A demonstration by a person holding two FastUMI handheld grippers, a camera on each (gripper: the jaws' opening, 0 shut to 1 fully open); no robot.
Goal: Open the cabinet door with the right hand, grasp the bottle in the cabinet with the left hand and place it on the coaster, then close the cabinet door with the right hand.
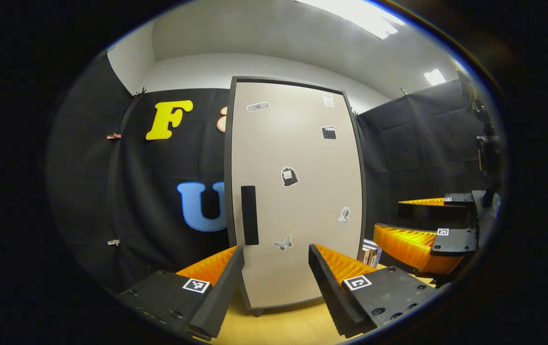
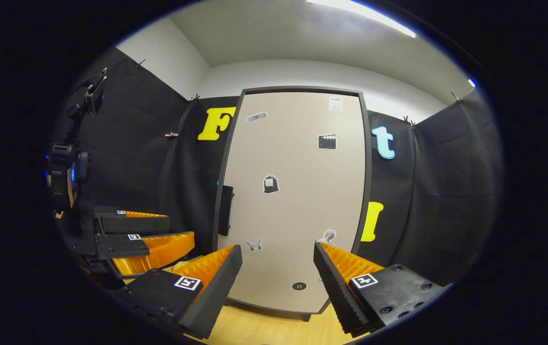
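Observation:
The cabinet (image 1: 297,191) stands on the wooden table with its beige, sticker-covered door (image 2: 297,191) shut. A black vertical handle (image 1: 250,215) sits on the door's left side, also seen as the handle (image 2: 226,211) in the right gripper view. The bottle is hidden behind the door. My left gripper (image 1: 274,268) is open in front of the door's lower part, holding nothing. My right gripper (image 2: 276,273) is also open and empty, facing the door a short way off. Each sees the other beside it: the right gripper (image 1: 389,215), the left gripper (image 2: 180,230).
Some books (image 1: 371,252) stand by the cabinet's right side. The light wooden tabletop (image 1: 278,326) runs under the cabinet's front. Black cloth walls close in on both sides, and a camera mount (image 2: 65,175) hangs on the left wall.

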